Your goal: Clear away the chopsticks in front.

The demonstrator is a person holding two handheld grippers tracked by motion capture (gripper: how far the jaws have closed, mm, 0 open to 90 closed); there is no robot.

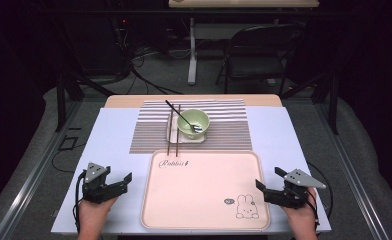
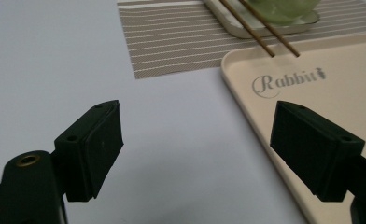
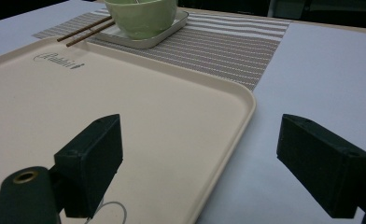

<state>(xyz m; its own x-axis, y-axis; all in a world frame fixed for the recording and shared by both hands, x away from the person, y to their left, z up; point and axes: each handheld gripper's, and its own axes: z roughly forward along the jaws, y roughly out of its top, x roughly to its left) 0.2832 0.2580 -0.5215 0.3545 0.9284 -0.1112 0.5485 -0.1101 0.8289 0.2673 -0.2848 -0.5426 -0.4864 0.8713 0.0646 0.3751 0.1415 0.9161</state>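
Left gripper (image 1: 125, 181) rests low at the near left of the table (image 1: 109, 140), held in the left hand (image 1: 91, 215), jaws spread wide with nothing between them; in the left gripper view they straddle bare white table surface and the tray's left rim. Just beside it to the right, the cream tray (image 1: 204, 197) lies flat at the near centre, bare, with "Rabbit" lettering at its far left corner and a rabbit drawing at its near right corner. Beyond the tray, a striped placemat (image 1: 224, 130) carries a small white dish (image 1: 174, 136) with a green bowl (image 1: 194, 122) standing on it; a spoon (image 1: 189, 120) leans inside the bowl, handle pointing to the far left. Two brown chopsticks (image 1: 173, 131) lie side by side left of the bowl, crossing the dish, near tips reaching over the tray's far rim. Right gripper (image 1: 261, 187) sits at the tray's near right edge in the right hand (image 1: 299, 217), jaws likewise wide apart and empty, straddling the tray's right rim.
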